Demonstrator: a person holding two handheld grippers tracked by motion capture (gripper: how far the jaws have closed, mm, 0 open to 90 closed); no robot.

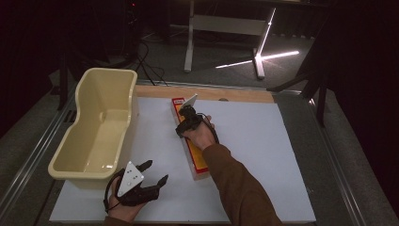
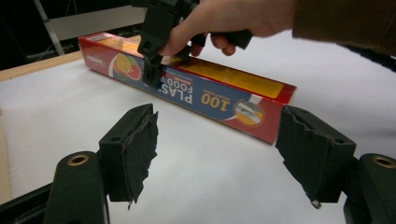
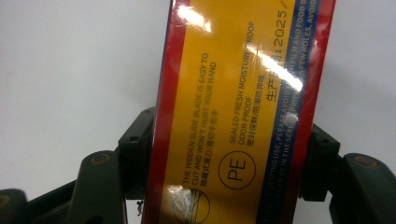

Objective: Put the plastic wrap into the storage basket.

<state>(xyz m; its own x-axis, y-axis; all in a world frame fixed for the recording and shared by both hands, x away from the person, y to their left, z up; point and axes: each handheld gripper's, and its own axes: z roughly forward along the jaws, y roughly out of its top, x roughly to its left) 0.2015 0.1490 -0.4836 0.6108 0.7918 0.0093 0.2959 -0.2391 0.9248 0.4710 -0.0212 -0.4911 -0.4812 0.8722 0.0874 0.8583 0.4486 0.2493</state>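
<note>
A long red, yellow and blue plastic-wrap box [image 1: 197, 162] lies lengthwise on the white mat, near the middle. My right gripper [image 1: 186, 126] comes down on its far half, and the hand covers part of the box. In the right gripper view the box [image 3: 233, 93] runs up between the two black jaws, and my right gripper [image 3: 226, 158] is shut on its two long sides. My left gripper [image 1: 157, 171] rests open at the mat's near left with nothing in it. From the left gripper view, past its own open left gripper [image 2: 219, 149], the box [image 2: 224, 95] and the right gripper [image 2: 152, 70] pinching it are seen.
A cream plastic tub [image 1: 129, 108], with nothing inside, stands along the mat's left edge, just beyond my left gripper. The white mat [image 1: 263, 155] spreads bare to the right of the box. A wooden strip [image 1: 235, 94] borders the far edge, with a desk frame on the floor behind.
</note>
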